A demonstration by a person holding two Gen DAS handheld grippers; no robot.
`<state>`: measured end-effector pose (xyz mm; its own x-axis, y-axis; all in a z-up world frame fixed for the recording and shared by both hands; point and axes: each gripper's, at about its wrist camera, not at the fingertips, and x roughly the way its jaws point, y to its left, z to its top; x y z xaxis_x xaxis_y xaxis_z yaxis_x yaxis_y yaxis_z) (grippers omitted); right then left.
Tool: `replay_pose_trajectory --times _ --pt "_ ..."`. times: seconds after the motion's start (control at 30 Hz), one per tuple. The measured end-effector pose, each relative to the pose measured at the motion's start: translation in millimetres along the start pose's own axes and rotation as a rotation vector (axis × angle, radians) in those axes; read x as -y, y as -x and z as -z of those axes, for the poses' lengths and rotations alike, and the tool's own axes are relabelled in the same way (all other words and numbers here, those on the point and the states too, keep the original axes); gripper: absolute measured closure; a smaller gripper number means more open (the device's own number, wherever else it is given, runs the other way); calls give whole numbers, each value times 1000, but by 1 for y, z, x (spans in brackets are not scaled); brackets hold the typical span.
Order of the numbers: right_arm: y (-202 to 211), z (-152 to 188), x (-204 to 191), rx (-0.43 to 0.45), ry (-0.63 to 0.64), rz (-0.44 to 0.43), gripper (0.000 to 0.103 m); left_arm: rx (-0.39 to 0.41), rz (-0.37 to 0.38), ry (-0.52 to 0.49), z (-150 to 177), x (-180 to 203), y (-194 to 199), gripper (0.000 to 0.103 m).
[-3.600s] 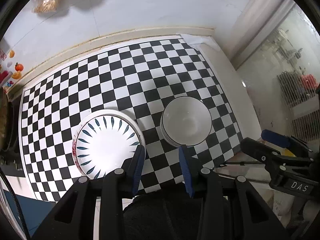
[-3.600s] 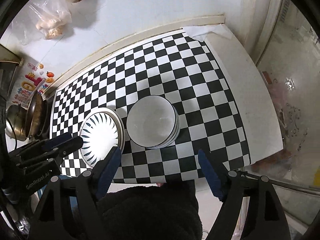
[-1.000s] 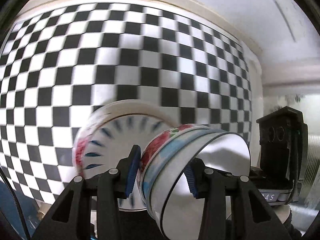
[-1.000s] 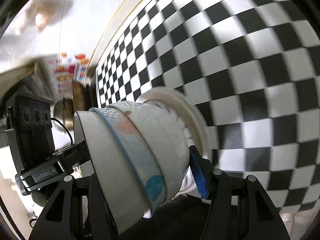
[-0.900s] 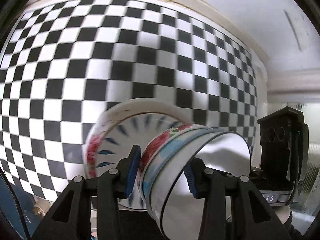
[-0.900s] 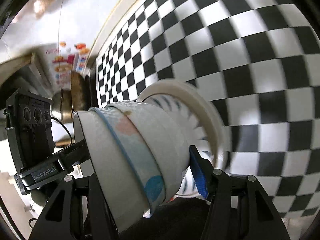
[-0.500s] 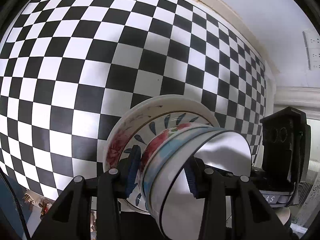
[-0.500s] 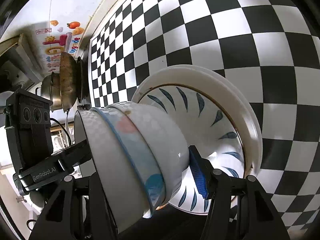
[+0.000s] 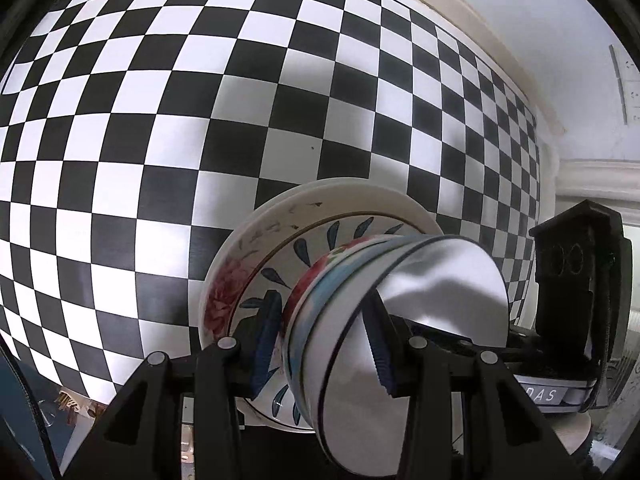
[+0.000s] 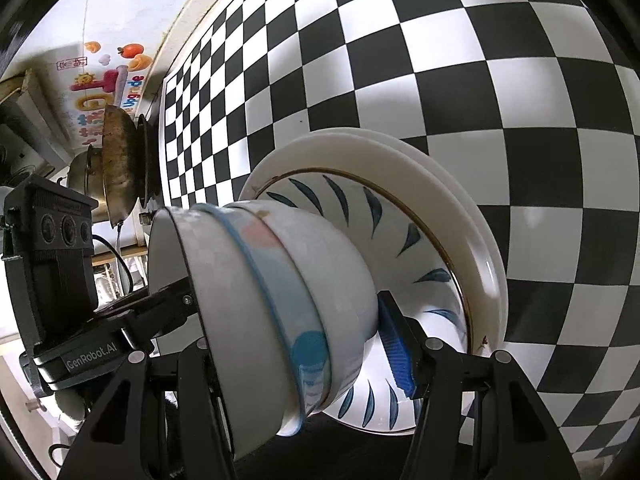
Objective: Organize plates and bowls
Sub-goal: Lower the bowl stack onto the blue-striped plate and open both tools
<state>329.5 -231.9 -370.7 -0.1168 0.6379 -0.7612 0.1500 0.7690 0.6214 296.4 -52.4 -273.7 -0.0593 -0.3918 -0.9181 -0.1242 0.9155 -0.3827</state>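
Both the left gripper (image 9: 324, 344) and the right gripper (image 10: 304, 344) pinch the nested stack of white ceramic bowls (image 10: 256, 312), its base inside the white leaf-patterned plates (image 10: 432, 240) just ahead. Beyond lies open black-and-white checkered tabletop (image 9: 160, 120); its near edge sits beneath the claws.

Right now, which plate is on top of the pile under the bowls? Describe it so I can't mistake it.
Start from the black-and-white checkered counter; near its front edge lies a pile of plates, with the stack of bowls gripped by both grippers over it. The top plate is white inside with dark blue leaf strokes radiating under a thin gold line. The plate beneath instead shows a red flower on its rim.
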Motion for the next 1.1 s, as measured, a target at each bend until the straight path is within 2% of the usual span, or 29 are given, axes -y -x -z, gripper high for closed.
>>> replay_pose_trajectory --times 0.5,0.7,0.87,0.9,0.93,1.0,1.07,1.1 --pt "3 3 3 5 -7 -6 44 14 -30 -21 3 4 5 65" --pt "13 9 -3 36 31 39 44 115 -124 -39 16 8 32 63" --pt "44 23 -23 117 100 97 44 207 -183 -56 34 9 59 62" --pt "52 27 -29 139 121 123 44 227 -177 -62 39 9 65 58" --pt "63 35 -39 166 151 150 43 247 -174 -66 43 10 71 48" --pt "77 48 -54 208 195 196 37 311 -184 -75 52 12 86 37" --pt "89 61 -67 247 223 231 24 386 -226 -95 60 18 101 27" --pt "97 70 -74 275 237 257 22 429 -252 -109 65 21 110 22"
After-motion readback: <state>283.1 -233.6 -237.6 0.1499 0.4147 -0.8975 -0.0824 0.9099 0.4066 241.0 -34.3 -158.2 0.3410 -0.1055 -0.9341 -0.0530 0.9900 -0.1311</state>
